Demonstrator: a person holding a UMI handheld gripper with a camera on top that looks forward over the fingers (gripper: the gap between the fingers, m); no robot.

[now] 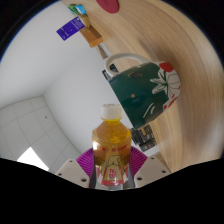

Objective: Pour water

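Observation:
My gripper [112, 170] is shut on a plastic bottle [111, 142] of amber liquid with a white cap and a red-and-white label. The magenta pads [88, 162] press on both sides of its lower body. The whole view is rolled over, so the bottle is tilted with its cap toward a dark green mug [143, 88]. The mug has a pale handle and a floral print, and lies just beyond the cap on a light wooden table [190, 45]. No liquid stream is visible.
A purple box [68, 27] and a small orange-brown item [92, 36] sit farther along the table. A pink round object [108, 5] shows at the far edge. White tiled floor [30, 125] lies to one side.

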